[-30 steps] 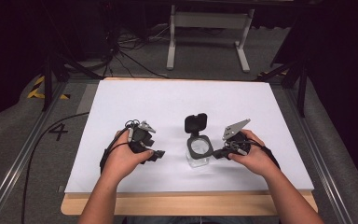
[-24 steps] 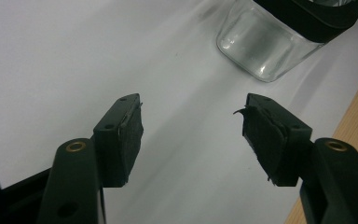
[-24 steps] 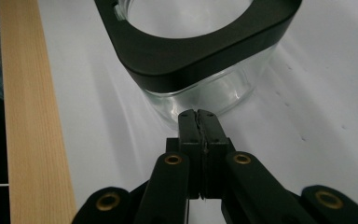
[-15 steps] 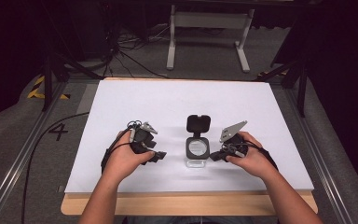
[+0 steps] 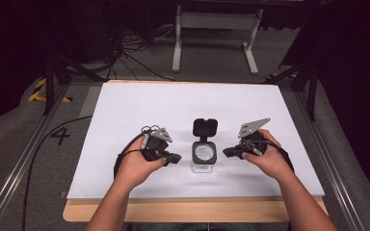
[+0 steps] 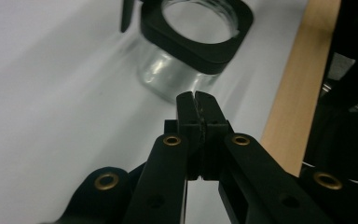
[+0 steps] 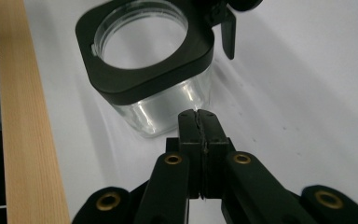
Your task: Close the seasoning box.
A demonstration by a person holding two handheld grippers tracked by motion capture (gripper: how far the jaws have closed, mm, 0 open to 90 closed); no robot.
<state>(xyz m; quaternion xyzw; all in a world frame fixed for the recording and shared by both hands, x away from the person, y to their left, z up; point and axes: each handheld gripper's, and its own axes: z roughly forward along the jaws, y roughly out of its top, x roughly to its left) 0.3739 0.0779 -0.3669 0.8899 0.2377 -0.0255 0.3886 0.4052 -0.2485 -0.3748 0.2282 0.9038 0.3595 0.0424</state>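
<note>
While my two hands rest low on the white tabletop (image 5: pixel 125 106) near its front edge, a square clear glass jar with a black collar (image 5: pixel 204 155) stands between them, its black hinged lid (image 5: pixel 205 127) thrown open toward the far edge. My left gripper (image 5: pixel 173 157) lies just beside the jar on its left, jaws pressed together on nothing; in the left gripper view the closed tips (image 6: pixel 198 100) point at the jar's glass wall (image 6: pixel 168 77), close but apart from it. My right gripper (image 5: pixel 226 153) sits just beside the jar's right side, jaws likewise together and empty, tips (image 7: pixel 198 116) near the glass (image 7: pixel 168 107) without touching. Nothing stands between either gripper and the jar. A bare wooden strip (image 5: pixel 197 209) edges the tabletop in front. Beyond the far edge, on grey floor, stand a pale metal stand (image 5: pixel 214 21) and loose black cables (image 5: pixel 125 53).
</note>
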